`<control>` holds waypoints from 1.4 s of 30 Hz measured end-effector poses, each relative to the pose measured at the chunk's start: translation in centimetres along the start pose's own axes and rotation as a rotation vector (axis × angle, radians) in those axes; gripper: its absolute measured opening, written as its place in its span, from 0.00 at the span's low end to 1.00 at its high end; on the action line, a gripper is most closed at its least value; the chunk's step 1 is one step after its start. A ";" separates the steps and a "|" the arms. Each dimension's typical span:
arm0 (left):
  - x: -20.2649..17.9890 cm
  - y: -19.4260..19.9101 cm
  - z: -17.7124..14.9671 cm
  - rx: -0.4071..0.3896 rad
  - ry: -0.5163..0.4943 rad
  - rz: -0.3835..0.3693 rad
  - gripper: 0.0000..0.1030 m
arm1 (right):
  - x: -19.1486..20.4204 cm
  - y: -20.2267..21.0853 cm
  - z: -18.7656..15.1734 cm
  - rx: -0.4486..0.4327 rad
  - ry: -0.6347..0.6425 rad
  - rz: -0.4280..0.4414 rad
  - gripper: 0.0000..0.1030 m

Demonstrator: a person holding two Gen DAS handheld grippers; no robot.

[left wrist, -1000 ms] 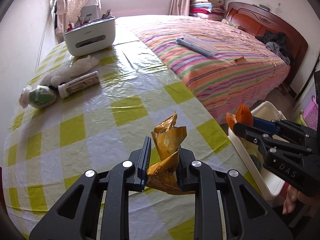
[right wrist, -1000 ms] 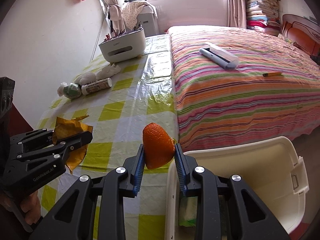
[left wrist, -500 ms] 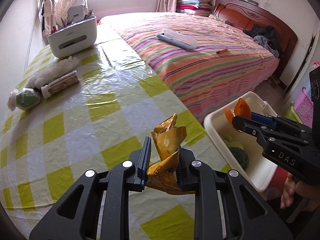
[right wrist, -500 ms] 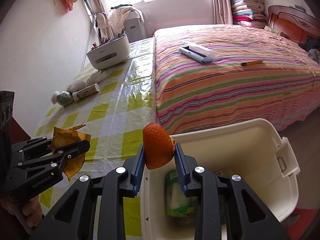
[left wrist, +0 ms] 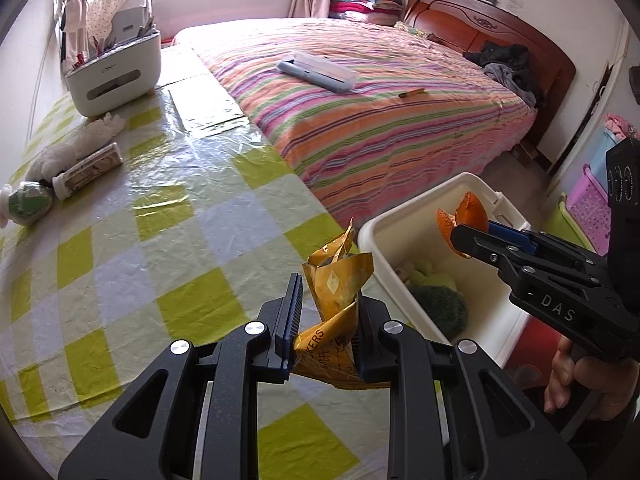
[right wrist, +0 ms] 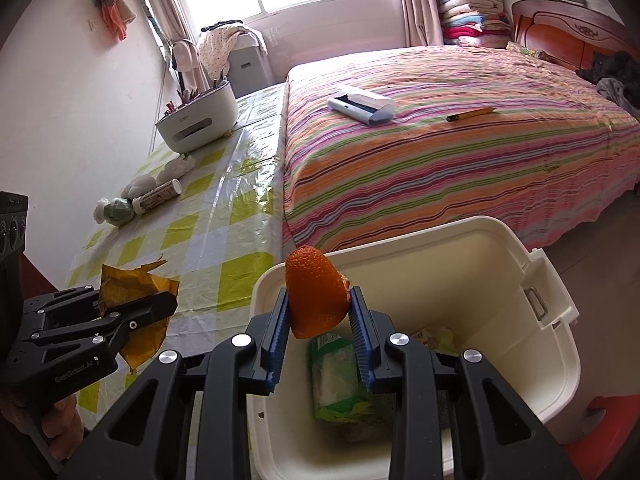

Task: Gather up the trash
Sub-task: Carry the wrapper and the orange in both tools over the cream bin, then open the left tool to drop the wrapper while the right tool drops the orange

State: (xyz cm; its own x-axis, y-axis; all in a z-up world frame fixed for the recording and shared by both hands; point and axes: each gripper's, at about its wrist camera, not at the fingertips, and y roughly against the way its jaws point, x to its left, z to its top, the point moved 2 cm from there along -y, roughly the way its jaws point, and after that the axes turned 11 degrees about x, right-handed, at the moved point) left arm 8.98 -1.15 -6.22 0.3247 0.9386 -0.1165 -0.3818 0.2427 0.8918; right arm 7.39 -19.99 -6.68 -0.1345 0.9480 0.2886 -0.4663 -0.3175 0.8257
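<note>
My left gripper (left wrist: 326, 312) is shut on a crumpled yellow snack wrapper (left wrist: 334, 292), held over the checked table near its right edge; the same wrapper (right wrist: 132, 300) shows at the left of the right wrist view. My right gripper (right wrist: 318, 312) is shut on a piece of orange peel (right wrist: 316, 292) and hangs over the white bin (right wrist: 552, 308). In the left wrist view the peel (left wrist: 464, 216) sits above the bin (left wrist: 384, 232), which holds green and white trash.
On the yellow-checked tablecloth (left wrist: 120, 240) lie a tube (left wrist: 88, 170), a crumpled tissue (left wrist: 80, 144), a green-white bundle (left wrist: 28, 200) and a white organiser box (left wrist: 114, 76). A striped bed (left wrist: 380, 112) stands close behind the table and bin. A pink basket (left wrist: 592, 208) is at far right.
Both grippers have shifted to the right with their loads. The right gripper now hangs over the bin's opening, and the bin has come further into both views.
</note>
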 end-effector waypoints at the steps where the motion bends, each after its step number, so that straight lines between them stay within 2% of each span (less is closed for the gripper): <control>1: -0.3 0.0 0.0 -0.002 -0.007 0.000 0.21 | -0.1 0.1 0.0 0.000 -0.003 -0.002 0.28; 18: -4.1 0.0 0.3 -0.005 -0.082 -0.026 0.21 | -2.5 1.1 -0.6 -0.022 -0.054 -0.034 0.28; 37: -7.8 -2.3 1.8 0.048 -0.129 -0.083 0.21 | -6.9 2.2 -1.1 -0.047 -0.185 -0.080 0.30; 39: -8.1 -2.7 1.9 0.056 -0.135 -0.082 0.21 | -7.4 2.3 -1.1 -0.048 -0.201 -0.080 0.32; 42: -8.3 -2.9 1.9 0.059 -0.137 -0.080 0.21 | -8.0 2.7 -1.1 -0.063 -0.223 -0.069 0.39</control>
State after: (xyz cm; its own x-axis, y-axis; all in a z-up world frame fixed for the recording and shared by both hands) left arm 9.08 -10.10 -7.01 0.4686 0.8736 -0.1313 -0.3001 0.2972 0.9064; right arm 6.22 -28.36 -7.32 0.0929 0.9366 0.3380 -0.5223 -0.2432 0.8173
